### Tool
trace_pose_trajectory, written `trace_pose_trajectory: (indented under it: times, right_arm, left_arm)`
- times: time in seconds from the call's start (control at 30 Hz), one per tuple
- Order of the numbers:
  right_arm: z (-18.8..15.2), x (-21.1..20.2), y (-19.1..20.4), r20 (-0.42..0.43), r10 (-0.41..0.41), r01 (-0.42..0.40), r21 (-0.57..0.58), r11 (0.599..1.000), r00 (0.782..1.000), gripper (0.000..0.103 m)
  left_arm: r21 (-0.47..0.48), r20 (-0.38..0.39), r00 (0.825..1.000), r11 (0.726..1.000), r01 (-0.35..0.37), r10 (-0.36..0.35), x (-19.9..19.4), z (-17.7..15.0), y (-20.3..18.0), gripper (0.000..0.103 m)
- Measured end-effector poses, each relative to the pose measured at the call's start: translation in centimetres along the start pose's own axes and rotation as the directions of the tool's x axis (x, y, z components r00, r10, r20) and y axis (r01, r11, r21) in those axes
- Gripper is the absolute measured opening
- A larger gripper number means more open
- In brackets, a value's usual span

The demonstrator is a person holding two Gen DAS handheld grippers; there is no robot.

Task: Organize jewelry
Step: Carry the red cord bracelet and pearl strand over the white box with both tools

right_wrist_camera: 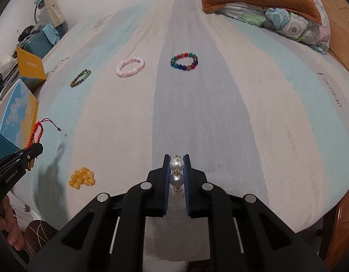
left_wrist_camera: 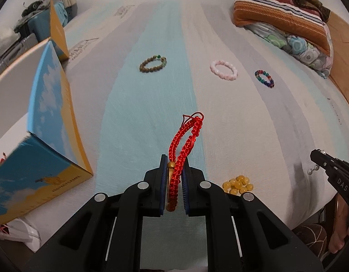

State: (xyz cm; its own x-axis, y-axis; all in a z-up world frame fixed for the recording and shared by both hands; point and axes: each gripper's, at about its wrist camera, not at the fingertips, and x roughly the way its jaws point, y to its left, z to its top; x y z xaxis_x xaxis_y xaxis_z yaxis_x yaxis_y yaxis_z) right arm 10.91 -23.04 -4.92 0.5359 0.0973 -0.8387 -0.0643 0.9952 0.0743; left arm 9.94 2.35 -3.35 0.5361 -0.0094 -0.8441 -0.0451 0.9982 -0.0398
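1. The left gripper (left_wrist_camera: 174, 176) is holding the red braided bracelet (left_wrist_camera: 184, 140) pinched between its narrow-set fingers, with a gold-coloured piece caught against the left pad; the braid's loop is sticking out forward above the bed (left_wrist_camera: 151, 104), near its front edge.
2. The right gripper (right_wrist_camera: 176, 176) is clamping a pearl bracelet (right_wrist_camera: 177, 170), two pearls sitting between the blue pads and a further bead or two showing below them; the rest of the strand is hidden.
3. The open blue-and-yellow box (left_wrist_camera: 49, 136) is standing at the bed's left edge, just beside the left gripper, and I am judging it to be the likely destination, so the step in hand is probably carrying the red bracelet over its rim.
4. To do this well, the left gripper should be travelling high enough for the dangling loop and its thin cord to clear the box wall, and releasing only once the whole braid is hanging inside.
5. The yellow bead bracelet (left_wrist_camera: 239, 183) is lying bunched near the front edge between the two grippers; the path should be avoiding it.
6. The brown bead bracelet (left_wrist_camera: 152, 64), pink bead bracelet (left_wrist_camera: 224, 70) and multicoloured bead bracelet (left_wrist_camera: 264, 78) are lying in a row toward the far edge, well apart, waiting.
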Motion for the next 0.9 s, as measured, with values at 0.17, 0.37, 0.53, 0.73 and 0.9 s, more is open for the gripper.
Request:
trace_pose_trajectory:
  times: [0.17,0.37,0.53,0.73,0.9]
  right_arm:
    - [0.9,-1.0,0.9,0.019,0.002,-0.002,-0.011,1.000,1.000,0.010]
    - [2.2,-2.1,2.5,0.041,0.007,-0.005,-0.038,0.999,0.999,0.010]
    - [3.3,-3.0,3.9,0.064,0.015,-0.011,-0.058,0.998,0.998,0.010]
    - [4.4,-3.6,5.7,0.072,0.022,-0.016,-0.080,0.997,0.997,0.010]
    - [5.0,-4.1,7.2,0.090,0.021,-0.012,-0.102,0.995,0.996,0.010]
  left_arm:
    - [-0.001,0.013,1.000,1.000,0.007,-0.007,-0.9,0.7,0.4,0.011]
    - [0.000,0.033,0.999,1.000,0.003,-0.003,-2.3,1.6,0.6,0.011]
    - [-0.018,0.050,0.999,1.000,-0.007,0.008,-3.5,2.2,1.4,0.011]
    - [-0.032,0.063,0.998,0.999,-0.023,0.025,-4.8,3.2,2.7,0.011]
    - [-0.044,0.086,0.995,0.998,-0.055,0.058,-6.2,4.0,3.9,0.011]
